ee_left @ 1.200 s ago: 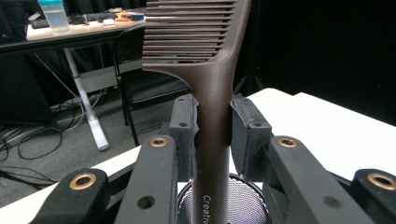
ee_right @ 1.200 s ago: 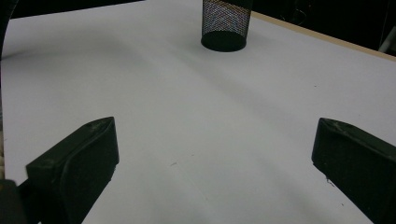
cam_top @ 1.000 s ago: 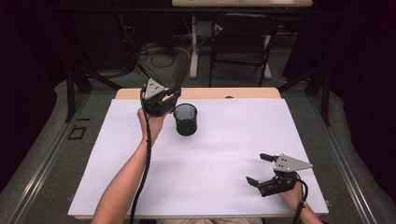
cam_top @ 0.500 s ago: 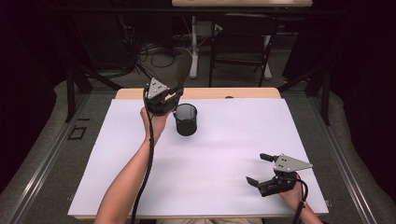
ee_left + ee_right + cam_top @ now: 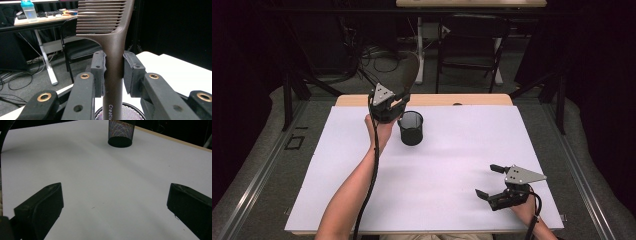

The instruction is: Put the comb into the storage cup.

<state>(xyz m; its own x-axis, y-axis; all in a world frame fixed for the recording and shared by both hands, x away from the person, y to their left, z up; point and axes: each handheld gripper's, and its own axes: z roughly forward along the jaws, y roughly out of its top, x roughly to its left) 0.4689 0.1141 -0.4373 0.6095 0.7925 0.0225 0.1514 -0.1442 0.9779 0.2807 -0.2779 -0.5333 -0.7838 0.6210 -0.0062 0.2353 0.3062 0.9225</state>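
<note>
My left gripper is raised at the far left of the table and is shut on the handle of a brown comb, whose teeth point up and away. In the left gripper view its pads press the handle from both sides, just above the rim of a black mesh cup. That cup stands upright on the white table cover, immediately right of the left gripper. My right gripper rests near the front right edge, open wide with nothing between its jaws. The cup stands far ahead of it.
The white cover spans the wooden table, bare between the cup and the right gripper. Behind the table are a chair, desk legs and floor cables. The left gripper's cable runs down along the forearm.
The left gripper with the comb has shifted slightly to the right, closer over the cup. The right gripper has stayed where it was.
</note>
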